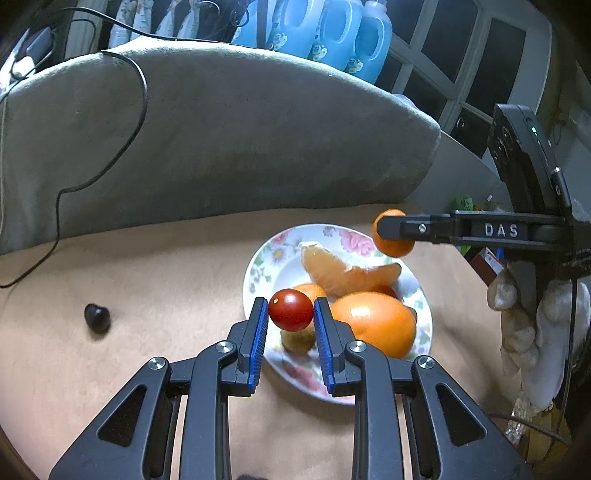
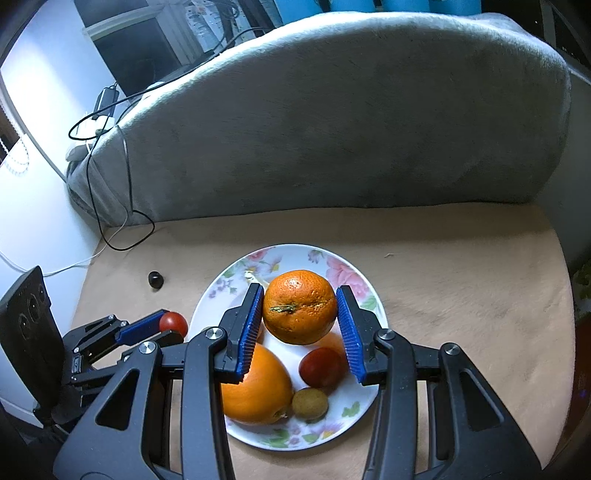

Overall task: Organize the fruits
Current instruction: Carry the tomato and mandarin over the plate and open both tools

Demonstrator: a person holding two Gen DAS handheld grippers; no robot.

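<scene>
My left gripper [image 1: 290, 310] is shut on a red cherry tomato [image 1: 290, 309] and holds it above the near edge of the floral plate [image 1: 266, 254]. My right gripper [image 2: 300, 308] is shut on a small orange [image 2: 299, 306] above the plate [image 2: 354, 280]. On the plate lie a big orange [image 1: 376, 323], a peeled pomelo segment [image 1: 343, 271], a small kiwi [image 2: 309, 404] and a red fruit [image 2: 321, 367]. The right gripper also shows at the right of the left wrist view [image 1: 393, 232]. The left gripper with its tomato shows at the left of the right wrist view [image 2: 171, 323].
A small dark fruit [image 1: 97, 315] lies on the beige cloth [image 1: 147, 295] left of the plate. A grey cushion [image 1: 221, 129] rises behind, with a black cable [image 1: 142, 96] draped over it. Blue detergent bottles [image 1: 332, 33] stand behind the cushion.
</scene>
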